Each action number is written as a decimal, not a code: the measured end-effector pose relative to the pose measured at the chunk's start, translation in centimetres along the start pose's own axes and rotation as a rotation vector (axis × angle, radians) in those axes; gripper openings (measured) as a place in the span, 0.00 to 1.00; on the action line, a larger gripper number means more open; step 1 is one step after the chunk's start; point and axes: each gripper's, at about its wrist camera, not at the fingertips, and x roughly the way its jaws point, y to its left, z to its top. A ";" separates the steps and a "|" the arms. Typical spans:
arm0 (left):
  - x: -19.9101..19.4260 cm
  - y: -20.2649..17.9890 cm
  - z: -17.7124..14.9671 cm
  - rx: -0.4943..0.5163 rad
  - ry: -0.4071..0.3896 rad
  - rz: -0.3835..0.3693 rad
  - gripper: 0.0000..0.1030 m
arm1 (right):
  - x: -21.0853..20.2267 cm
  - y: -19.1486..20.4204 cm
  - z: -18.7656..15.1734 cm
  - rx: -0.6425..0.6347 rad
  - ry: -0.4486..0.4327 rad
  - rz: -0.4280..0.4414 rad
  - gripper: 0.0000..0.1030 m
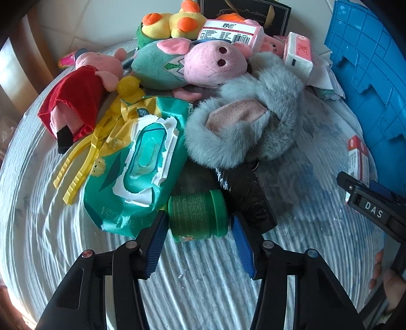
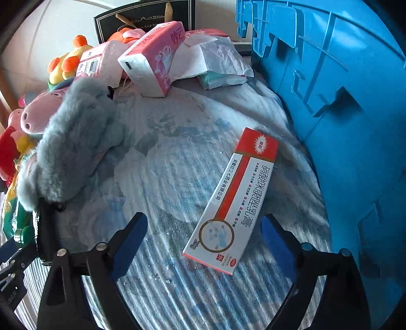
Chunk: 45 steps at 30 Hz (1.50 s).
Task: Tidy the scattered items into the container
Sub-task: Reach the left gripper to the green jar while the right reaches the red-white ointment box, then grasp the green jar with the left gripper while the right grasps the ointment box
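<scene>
My left gripper (image 1: 199, 223) is open, its blue pads on either side of a green jar (image 1: 196, 215) lying on its side on the striped cloth; I cannot tell whether they touch it. Behind the jar lie a green wet-wipes pack (image 1: 137, 162), a grey fur slipper (image 1: 243, 121) and plush toys. My right gripper (image 2: 203, 228) is open, with the near end of a red-and-white ointment box (image 2: 232, 200) between its fingers, lying flat. The blue crate (image 2: 342, 114) stands right of the box. The right gripper (image 1: 355, 190) also shows at the left wrist view's right edge.
Yellow plastic tongs (image 1: 83, 157), a red-dressed pig doll (image 1: 83, 88), a pink-and-green pig plush (image 1: 192, 63) and a yellow-orange plush (image 1: 172, 22) crowd the far left. Pink tissue packs (image 2: 152, 61) and crumpled paper (image 2: 213, 58) lie at the back. A black gift bag (image 2: 144, 17) stands behind.
</scene>
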 end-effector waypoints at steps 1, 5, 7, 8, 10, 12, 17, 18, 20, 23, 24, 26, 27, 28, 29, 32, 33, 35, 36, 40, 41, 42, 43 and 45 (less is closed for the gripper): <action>0.1 -0.1 0.1 0.000 -0.001 0.006 0.58 | 0.2 0.0 0.0 -0.002 0.007 0.001 0.59; 0.7 -0.2 0.2 0.002 -0.008 0.028 0.58 | 0.1 0.7 -0.7 -0.043 0.020 0.029 0.54; 0.6 -0.2 0.3 0.001 -0.013 0.045 0.47 | -0.3 1.3 -1.2 -0.065 0.028 0.054 0.54; 0.5 0.0 0.2 0.000 -0.013 0.044 0.46 | -0.5 1.6 -1.5 -0.078 0.031 0.064 0.54; 0.3 0.4 0.0 -0.003 -0.011 0.027 0.46 | -0.8 2.3 -2.0 -0.104 0.029 0.074 0.54; 0.2 0.5 -0.1 0.004 -0.015 0.033 0.46 | -1.0 2.8 -2.3 -0.117 0.026 0.076 0.54; 0.2 0.3 -0.3 0.008 -0.023 0.045 0.46 | -1.1 3.2 -2.3 -0.122 0.029 0.074 0.54; 0.2 0.4 -0.7 0.009 -0.023 0.046 0.46 | -1.2 3.3 -2.3 -0.121 0.030 0.073 0.54; 0.5 -0.1 -0.8 0.019 -0.025 0.057 0.46 | -1.2 3.4 -2.2 -0.119 0.031 0.072 0.54; 0.4 -0.4 -0.9 0.018 -0.028 0.039 0.45 | -1.3 3.7 -2.1 -0.127 0.039 0.067 0.54; 0.2 -0.3 -1.1 0.017 -0.029 0.031 0.45 | -1.4 3.8 -2.1 -0.131 0.044 0.068 0.54; -0.2 -0.4 -1.2 0.021 -0.039 0.032 0.45 | -1.9 4.1 -2.3 -0.141 0.040 0.070 0.53; -0.4 0.1 -1.2 0.024 -0.047 0.029 0.45 | -2.3 4.2 -2.3 -0.141 0.033 0.073 0.53; -0.8 0.2 -1.2 0.024 -0.055 0.026 0.45 | -2.8 4.2 -2.4 -0.140 0.023 0.075 0.52; -1.2 0.2 -1.2 0.023 -0.063 0.025 0.45 | -3.4 4.3 -2.3 -0.139 0.015 0.079 0.51; -2.6 0.0 -0.8 0.022 -0.092 0.016 0.45 | -5.3 4.8 -2.0 -0.147 -0.018 0.090 0.49; -3.2 0.0 -0.6 0.021 -0.105 0.011 0.45 | -6.0 4.9 -2.0 -0.150 -0.030 0.091 0.48; -4.6 0.1 -0.3 0.022 -0.132 0.007 0.45 | -7.6 5.8 -1.4 -0.154 -0.053 0.099 0.46; -5.3 0.1 -0.1 0.022 -0.145 0.004 0.45 | -8.4 5.5 -1.4 -0.158 -0.068 0.101 0.46; -8.2 0.4 0.4 0.019 -0.205 0.007 0.45 | -10.8 4.9 -0.3 -0.182 -0.125 0.119 0.43; -8.9 0.8 0.6 0.018 -0.218 0.004 0.45 | -11.3 5.1 -0.2 -0.189 -0.136 0.122 0.43; -9.6 1.1 0.7 0.017 -0.231 0.001 0.45 | -12.0 5.4 0.0 -0.196 -0.146 0.124 0.43; -10.3 1.3 0.8 0.016 -0.244 -0.002 0.45 | -12.8 5.7 0.1 -0.203 -0.159 0.125 0.43; -11.7 1.6 0.9 0.013 -0.272 -0.005 0.45 | -14.2 6.1 0.4 -0.213 -0.183 0.128 0.42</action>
